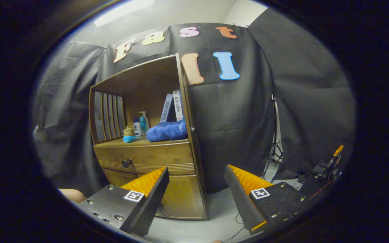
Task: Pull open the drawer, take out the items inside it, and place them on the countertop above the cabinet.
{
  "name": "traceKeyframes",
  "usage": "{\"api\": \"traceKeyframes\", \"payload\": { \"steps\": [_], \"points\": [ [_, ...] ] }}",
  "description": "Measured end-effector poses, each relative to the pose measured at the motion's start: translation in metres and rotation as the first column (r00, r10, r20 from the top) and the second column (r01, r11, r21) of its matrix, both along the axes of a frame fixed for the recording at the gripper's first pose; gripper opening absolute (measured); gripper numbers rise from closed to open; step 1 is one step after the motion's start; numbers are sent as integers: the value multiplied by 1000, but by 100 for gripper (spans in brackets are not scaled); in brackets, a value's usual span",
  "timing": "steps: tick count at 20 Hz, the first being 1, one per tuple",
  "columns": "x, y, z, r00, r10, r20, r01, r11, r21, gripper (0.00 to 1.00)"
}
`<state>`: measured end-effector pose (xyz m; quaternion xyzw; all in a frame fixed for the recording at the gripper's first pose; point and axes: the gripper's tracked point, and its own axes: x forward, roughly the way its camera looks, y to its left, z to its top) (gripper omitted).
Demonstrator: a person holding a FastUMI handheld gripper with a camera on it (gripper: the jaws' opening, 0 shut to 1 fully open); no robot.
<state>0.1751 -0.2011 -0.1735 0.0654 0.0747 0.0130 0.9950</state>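
Your gripper [196,179] holds its two fingers [150,189] spread wide apart, with nothing between them but open air and a strip of pale floor [214,209]. Beyond the left finger stands the wooden cabinet [147,135], well apart from both fingertips. Its drawer [145,158] sits closed just past that left fingertip, and the dark round knob [126,163] lies to the left of the tip, untouched. Above the drawer front, the countertop [137,142] carries a folded blue towel [167,131], a blue tube [131,138] lying on its side, upright bottles [141,125], a small pale jar [128,131], and books [173,107] leaning at the back. Below the drawer, a cabinet door [182,197] shows between your fingers. Beyond the right finger hangs the black cloth wall [235,118], with a light stand [275,148] at its foot.
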Motion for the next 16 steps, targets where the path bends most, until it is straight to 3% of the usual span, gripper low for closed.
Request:
{"api": "traceKeyframes", "payload": {
  "steps": [12, 16],
  "points": [
    [-7, -1, -9, 999, -7, -46, 6, 1000, -20, 99],
    [-26, 1, -18, 996, 3, -91, -7, 999, -45, 99]
  ]
}}
